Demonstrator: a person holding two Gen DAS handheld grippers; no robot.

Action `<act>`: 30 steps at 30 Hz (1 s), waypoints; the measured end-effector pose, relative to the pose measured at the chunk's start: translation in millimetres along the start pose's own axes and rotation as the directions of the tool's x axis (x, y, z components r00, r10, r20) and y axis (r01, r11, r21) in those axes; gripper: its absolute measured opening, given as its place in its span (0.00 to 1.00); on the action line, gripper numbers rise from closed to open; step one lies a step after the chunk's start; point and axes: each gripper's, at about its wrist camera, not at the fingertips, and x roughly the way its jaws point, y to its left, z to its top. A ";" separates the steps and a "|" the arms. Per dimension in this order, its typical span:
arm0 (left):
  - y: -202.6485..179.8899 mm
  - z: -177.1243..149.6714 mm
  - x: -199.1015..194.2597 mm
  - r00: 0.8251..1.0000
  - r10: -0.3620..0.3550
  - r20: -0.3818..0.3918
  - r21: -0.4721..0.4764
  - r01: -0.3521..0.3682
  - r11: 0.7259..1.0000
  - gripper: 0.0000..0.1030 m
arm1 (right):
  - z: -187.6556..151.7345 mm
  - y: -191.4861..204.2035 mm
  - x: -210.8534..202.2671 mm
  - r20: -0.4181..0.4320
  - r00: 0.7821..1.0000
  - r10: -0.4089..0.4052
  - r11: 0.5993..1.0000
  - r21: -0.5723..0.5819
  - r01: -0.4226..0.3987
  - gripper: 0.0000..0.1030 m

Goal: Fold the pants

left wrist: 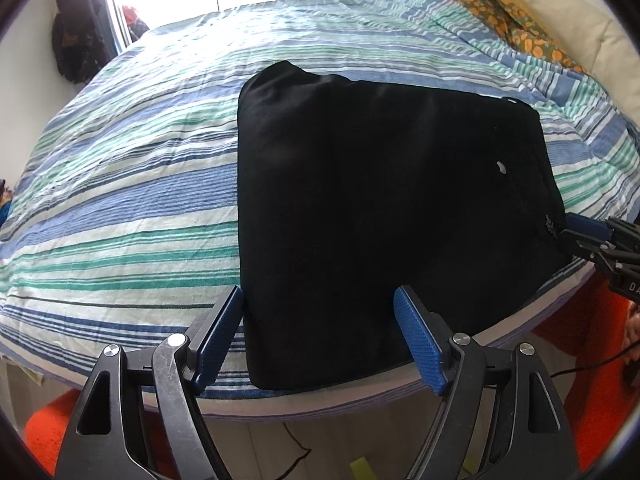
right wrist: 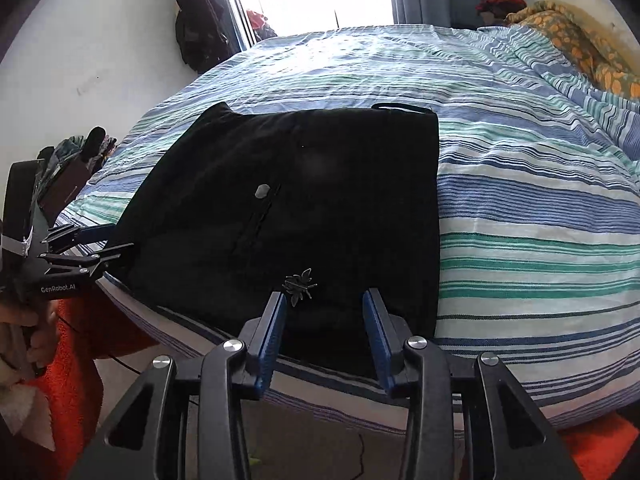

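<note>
Black pants (left wrist: 380, 208) lie folded into a flat rectangle on the striped bed, near its front edge; they also show in the right wrist view (right wrist: 288, 216). A silver button (right wrist: 262, 191) and a small metal ornament (right wrist: 299, 282) sit on the cloth. My left gripper (left wrist: 320, 312) is open, its blue pads straddling the pants' near left corner without holding it. My right gripper (right wrist: 325, 312) is open and empty over the pants' near edge at the waist end. Each gripper also shows in the other view, the left (right wrist: 108, 240) and the right (left wrist: 576, 232).
The striped blue, green and white duvet (left wrist: 140, 184) covers the bed. An orange-patterned blanket (left wrist: 492, 4) lies at the back right. An orange rug (right wrist: 80, 356) lies on the floor below the bed edge. A dark bag (right wrist: 196, 24) hangs by the bright window.
</note>
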 end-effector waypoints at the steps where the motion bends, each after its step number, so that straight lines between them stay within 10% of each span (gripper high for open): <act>1: 0.0 0.0 0.5 1.000 -0.001 -0.001 -0.002 0.001 1.000 0.77 | -0.2 -0.1 0.2 0.000 1.000 0.002 1.000 -0.003 -0.002 0.39; 30: -4.3 -3.6 5.6 1.000 0.013 -0.001 -0.004 -0.013 1.000 0.80 | -5.6 5.7 6.8 0.021 0.999 -0.050 0.997 -0.062 0.051 0.40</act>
